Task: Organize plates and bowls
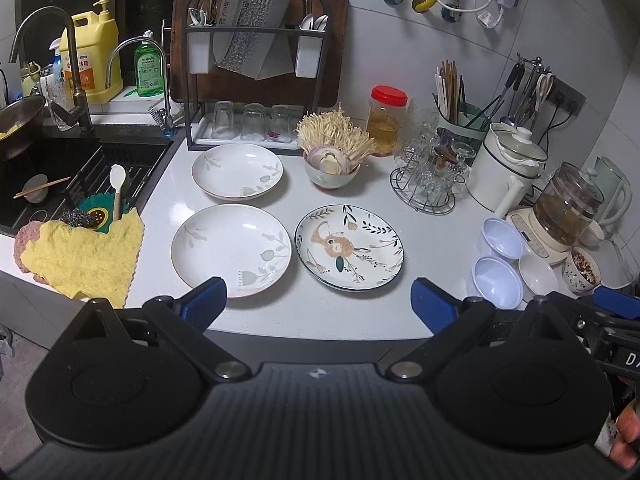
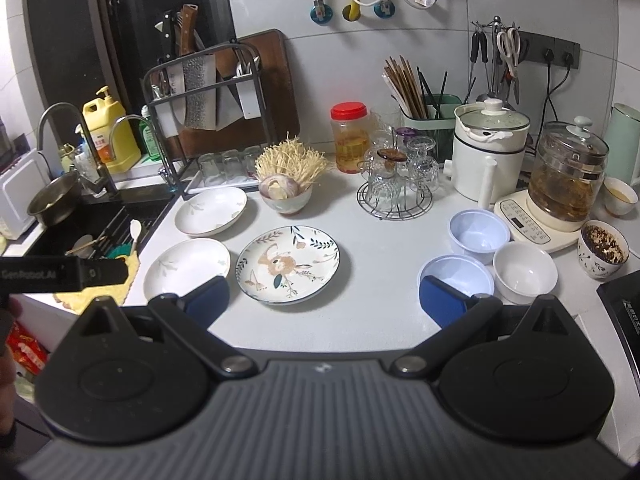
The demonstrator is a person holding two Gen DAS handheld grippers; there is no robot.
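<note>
On the worktop (image 1: pixel 360 316): two white plates (image 1: pixel 231 249) left, floral plate (image 1: pixel 349 247) beside them, three bowls (image 2: pixel 478 234) clustered right. My left gripper (image 1: pixel 319 304) and right gripper (image 2: pixel 325 300) hover wide open, empty.

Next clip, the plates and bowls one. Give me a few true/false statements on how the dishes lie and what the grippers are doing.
1. Three plates lie separately on the counter, none stacked. True: the two white plates and the floral plate each sit alone.
2. The left gripper is shut on a plate. False: it is open and holds nothing.
3. The two pale blue bowls are nested. False: they stand side by side.
4. A white bowl stands beside the blue ones. True.
5. The right gripper is open and empty. True.
</note>
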